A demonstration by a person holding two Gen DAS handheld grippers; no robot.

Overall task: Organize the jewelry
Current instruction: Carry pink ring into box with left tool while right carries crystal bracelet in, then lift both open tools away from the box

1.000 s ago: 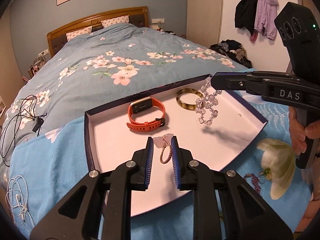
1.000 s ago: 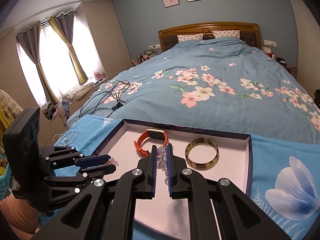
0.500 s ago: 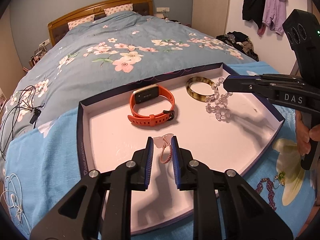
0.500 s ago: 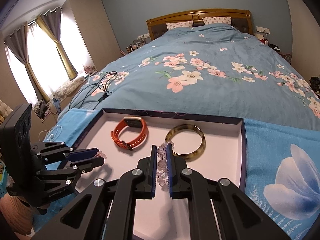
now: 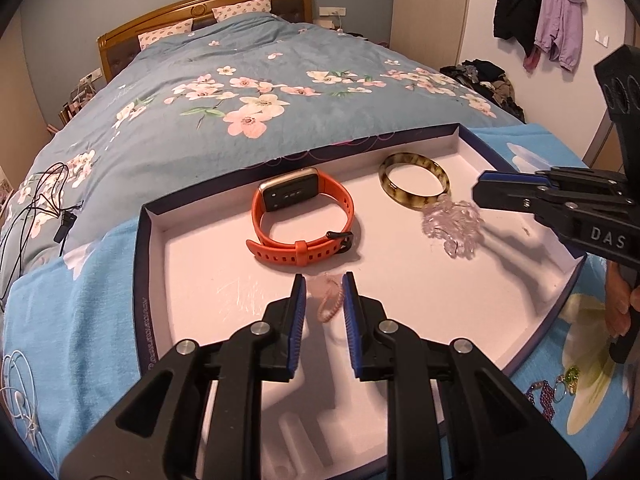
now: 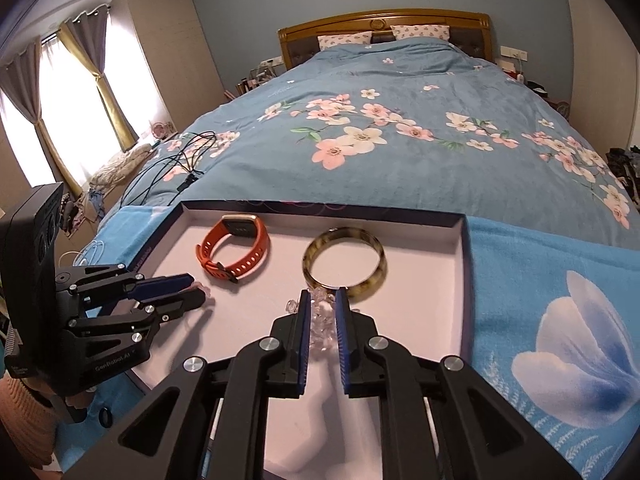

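A shallow white tray [image 5: 208, 280] with a dark rim lies on the bed. In it are an orange smartwatch [image 5: 302, 216] and a tortoiseshell bangle [image 5: 414, 186]. My left gripper [image 5: 324, 284] is open; a pink hair tie [image 5: 330, 302] lies on the tray between its fingers. My right gripper [image 6: 320, 300] is open; the clear bead bracelet [image 6: 322, 320] lies heaped on the tray between its fingers, beside the bangle [image 6: 344, 262]. From the left wrist view the bracelet [image 5: 452, 224] lies just off the right gripper's tips [image 5: 486, 196].
A purple bead string and a small green piece [image 5: 552, 390] lie on the blue blanket right of the tray. Black cables [image 5: 36, 208] and white earphones [image 5: 16, 392] lie at the left. A small dark ring [image 6: 105, 416] lies on the blanket.
Both grippers came down to the tray and opened. The bead bracelet now lies heaped by the bangle, and the pink hair tie lies loose between the left fingers.
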